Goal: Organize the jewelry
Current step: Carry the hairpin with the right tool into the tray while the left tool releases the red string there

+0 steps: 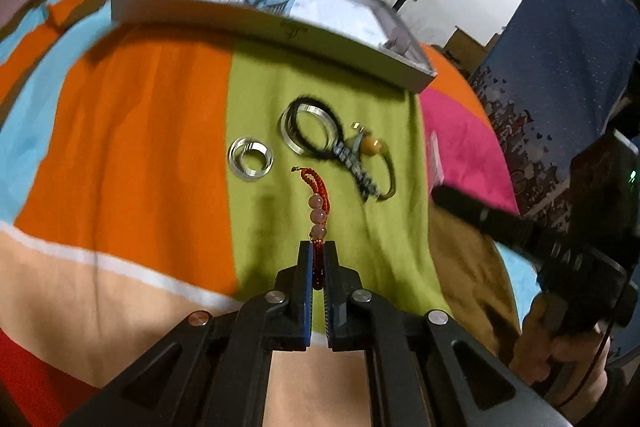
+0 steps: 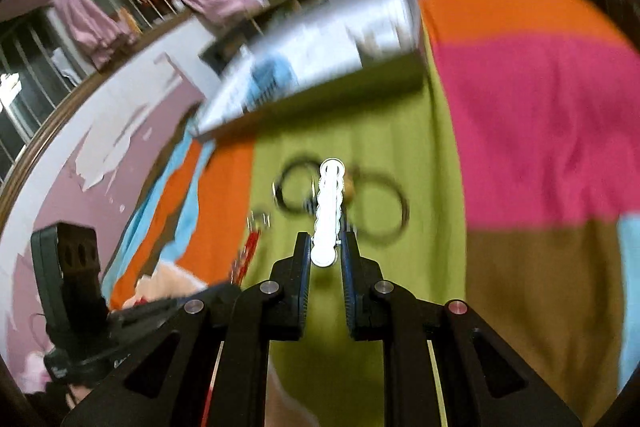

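Black left gripper [image 1: 318, 247] fingers are squeezed almost together on a red bead bracelet [image 1: 318, 207], which sits in the middle of the frame and stretches straight up toward the gray box [image 1: 256, 15] at the top. Right gripper [image 2: 326, 247] is a little wider and pinches a white hair clip [image 2: 329, 211], pointing up in the middle. Rings and cords lie on the green cloth [image 1: 264, 99].

We see a red cord bracelet [image 1: 318, 203] with pink beads between the left jaws, a white clip [image 2: 329, 215] between the right jaws, silver rings [image 1: 251, 158] ahead, on an orange, green and pink blocked cloth [image 1: 160, 147].
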`<act>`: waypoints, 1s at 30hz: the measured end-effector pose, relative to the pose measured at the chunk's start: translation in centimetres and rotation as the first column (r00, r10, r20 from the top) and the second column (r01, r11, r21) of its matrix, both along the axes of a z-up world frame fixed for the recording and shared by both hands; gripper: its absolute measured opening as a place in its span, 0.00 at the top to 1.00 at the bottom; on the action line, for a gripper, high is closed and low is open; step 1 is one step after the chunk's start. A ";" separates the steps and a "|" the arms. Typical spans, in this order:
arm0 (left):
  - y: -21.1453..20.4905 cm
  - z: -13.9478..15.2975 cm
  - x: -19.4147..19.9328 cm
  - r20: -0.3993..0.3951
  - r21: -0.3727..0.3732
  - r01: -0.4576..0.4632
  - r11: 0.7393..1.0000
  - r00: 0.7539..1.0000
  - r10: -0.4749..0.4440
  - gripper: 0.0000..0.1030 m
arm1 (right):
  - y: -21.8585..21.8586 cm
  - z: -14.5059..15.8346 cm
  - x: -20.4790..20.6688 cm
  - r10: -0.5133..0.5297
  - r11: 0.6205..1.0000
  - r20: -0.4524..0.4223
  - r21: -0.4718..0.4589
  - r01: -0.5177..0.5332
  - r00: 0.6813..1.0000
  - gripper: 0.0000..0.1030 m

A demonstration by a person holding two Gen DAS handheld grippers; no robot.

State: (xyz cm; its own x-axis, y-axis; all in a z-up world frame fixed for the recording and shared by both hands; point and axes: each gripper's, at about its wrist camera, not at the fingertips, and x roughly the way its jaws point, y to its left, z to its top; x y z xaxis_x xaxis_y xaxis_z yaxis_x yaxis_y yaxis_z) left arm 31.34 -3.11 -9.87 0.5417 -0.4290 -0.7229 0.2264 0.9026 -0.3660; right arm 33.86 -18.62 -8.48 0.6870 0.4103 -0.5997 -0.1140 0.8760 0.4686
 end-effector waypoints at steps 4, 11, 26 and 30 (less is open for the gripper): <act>0.4 1.8 0.0 0.095 -0.038 -0.024 0.999 0.995 0.028 0.95 | -0.8 2.6 0.1 0.005 0.997 0.113 -0.075 0.004 0.994 0.87; 0.9 5.8 3.3 0.224 -0.035 -0.082 0.996 0.971 0.088 0.95 | -4.2 7.0 2.2 0.003 0.982 0.262 -0.185 0.047 0.965 0.87; -4.9 6.2 16.5 0.207 -0.032 -0.064 0.997 0.976 0.069 0.95 | -6.8 6.3 11.5 -0.033 0.964 0.191 -0.254 0.082 0.981 0.87; -5.6 4.6 17.7 0.159 0.019 -0.085 0.996 0.984 0.080 0.95 | -6.3 5.7 11.2 -0.031 0.957 0.204 -0.277 0.088 0.979 0.87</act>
